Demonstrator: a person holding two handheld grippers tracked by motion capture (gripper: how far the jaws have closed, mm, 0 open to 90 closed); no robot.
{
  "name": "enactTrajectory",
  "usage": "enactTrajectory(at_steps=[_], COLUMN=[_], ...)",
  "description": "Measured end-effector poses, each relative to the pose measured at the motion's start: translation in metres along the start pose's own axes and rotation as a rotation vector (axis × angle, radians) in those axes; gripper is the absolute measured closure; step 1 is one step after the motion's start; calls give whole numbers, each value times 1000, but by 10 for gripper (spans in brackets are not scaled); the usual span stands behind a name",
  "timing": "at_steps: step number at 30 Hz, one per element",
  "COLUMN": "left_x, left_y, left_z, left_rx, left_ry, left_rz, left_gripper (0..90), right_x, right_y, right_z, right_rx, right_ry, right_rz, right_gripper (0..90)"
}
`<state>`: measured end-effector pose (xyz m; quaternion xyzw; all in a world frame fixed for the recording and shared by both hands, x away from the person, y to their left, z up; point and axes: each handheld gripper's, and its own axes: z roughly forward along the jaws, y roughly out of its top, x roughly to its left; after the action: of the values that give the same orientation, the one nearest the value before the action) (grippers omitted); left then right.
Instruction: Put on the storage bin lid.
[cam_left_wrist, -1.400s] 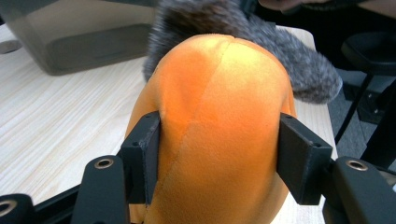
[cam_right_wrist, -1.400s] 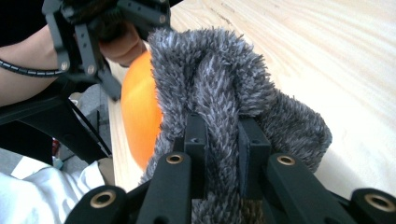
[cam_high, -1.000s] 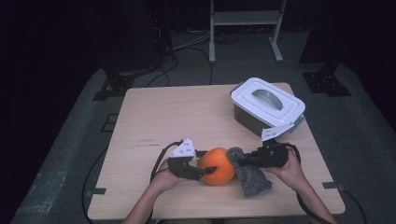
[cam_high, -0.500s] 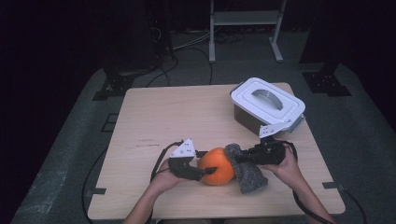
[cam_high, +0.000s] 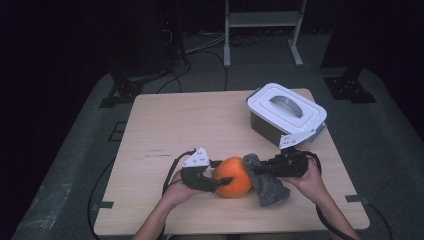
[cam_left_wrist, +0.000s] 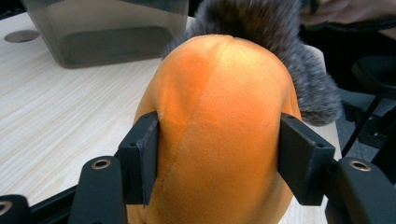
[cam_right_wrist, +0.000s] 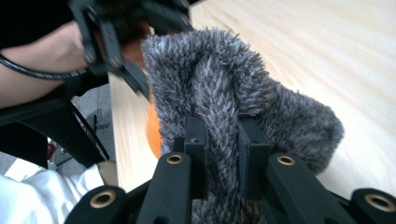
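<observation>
Orange plush ball (cam_high: 232, 176) between left tongs (cam_high: 214, 181)

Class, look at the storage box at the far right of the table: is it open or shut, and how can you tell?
Shut. In the high view the white lid sits flat on the grey storage box, its handle on top.

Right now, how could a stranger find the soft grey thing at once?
On the pale wooden table, look at the near edge, in front of the white-lidded box. The fuzzy grey cloth lies against the round orange plush ball, pinched by the right gripper; it alone is shaggy and grey.
</observation>
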<state>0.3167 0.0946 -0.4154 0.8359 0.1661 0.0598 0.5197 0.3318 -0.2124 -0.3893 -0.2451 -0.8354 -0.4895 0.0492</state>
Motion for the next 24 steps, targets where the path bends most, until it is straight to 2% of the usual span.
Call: enactTrajectory(at_steps=[1,4,9,14,15,19,20,21,24], left_x=[-2,-4,-9,-13,-14,-13,-11,-10,-6], left_y=[1,1,3,6,6,7,6,6,3], left_z=[1,1,4,4,3,4,5,7,10], left_rx=[6,11,26,29,29,30,36,44,57], left_ry=[8,11,-13,-82,-84,-52,-35,-32,-51], left_rz=[3,0,22,50,55,81,76,68,43], left_gripper=[369,349,294,292,294,267,235,155,116], right_x=[6,7,-2,-9,-10,-13,-13,-13,-12], right_y=[9,12,4,-3,-5,-11,-12,-13,-12], right_z=[1,5,6,-1,-2,-5,-5,-6,-7], right_rx=[0,18,22,19,18,15,14,17,22], right_ry=[-2,-10,-18,-39,-42,-40,-39,-37,-36], right_rz=[-29,-41,-9,16,21,32,34,34,29], right_gripper=[764,765,765,764,764,763,763,763,763])
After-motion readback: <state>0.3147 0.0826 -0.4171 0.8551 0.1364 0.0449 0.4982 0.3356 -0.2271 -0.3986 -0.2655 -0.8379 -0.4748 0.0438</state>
